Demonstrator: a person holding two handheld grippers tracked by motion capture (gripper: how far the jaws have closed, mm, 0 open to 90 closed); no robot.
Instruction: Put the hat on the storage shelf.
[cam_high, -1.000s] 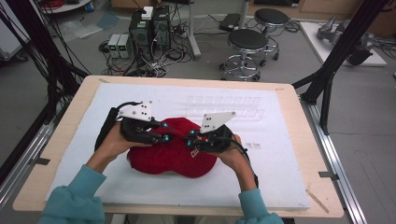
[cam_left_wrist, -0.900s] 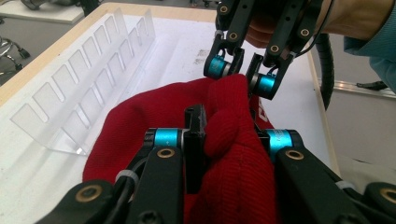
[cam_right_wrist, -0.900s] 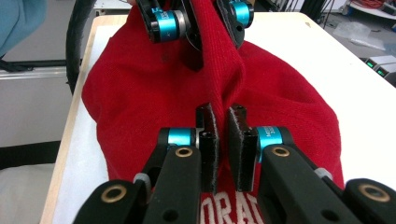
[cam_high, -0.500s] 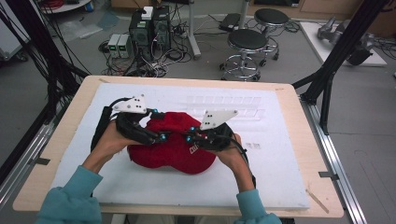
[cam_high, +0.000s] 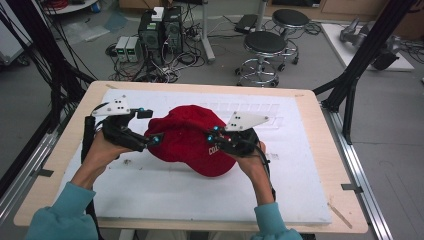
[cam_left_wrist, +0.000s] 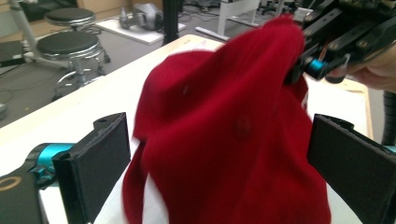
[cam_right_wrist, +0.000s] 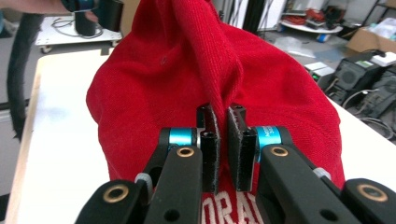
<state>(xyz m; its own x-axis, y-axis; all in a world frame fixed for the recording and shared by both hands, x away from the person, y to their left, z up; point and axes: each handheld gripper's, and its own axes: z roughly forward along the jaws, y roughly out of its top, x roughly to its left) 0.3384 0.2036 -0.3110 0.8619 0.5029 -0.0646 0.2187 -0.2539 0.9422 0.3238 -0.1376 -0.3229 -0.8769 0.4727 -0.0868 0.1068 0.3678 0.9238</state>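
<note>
A red knit cap (cam_high: 187, 135) with white lettering lies on the white foam board (cam_high: 150, 185). My right gripper (cam_high: 216, 136) is shut on a fold of the cap's crown, and in the right gripper view the pinched fabric rises between its pads (cam_right_wrist: 223, 114) above the cap (cam_right_wrist: 285, 88). My left gripper (cam_high: 151, 126) is at the cap's left edge, open. In the left gripper view its jaws stand wide apart on either side of the cap (cam_left_wrist: 224, 140), not touching it. The right gripper (cam_left_wrist: 322, 60) grips the cap's top at the upper right there.
The foam board covers most of a wooden table (cam_high: 330, 165). Beyond the far edge are two round stools (cam_high: 265, 45) and computer boxes with cables (cam_high: 160, 30) on the floor. Black frame struts (cam_high: 365, 55) stand at the right and left.
The left gripper has drawn back to the left off the cap with its jaws apart. The right gripper has pulled the cap's crown up, and the cap sits higher and farther back.
</note>
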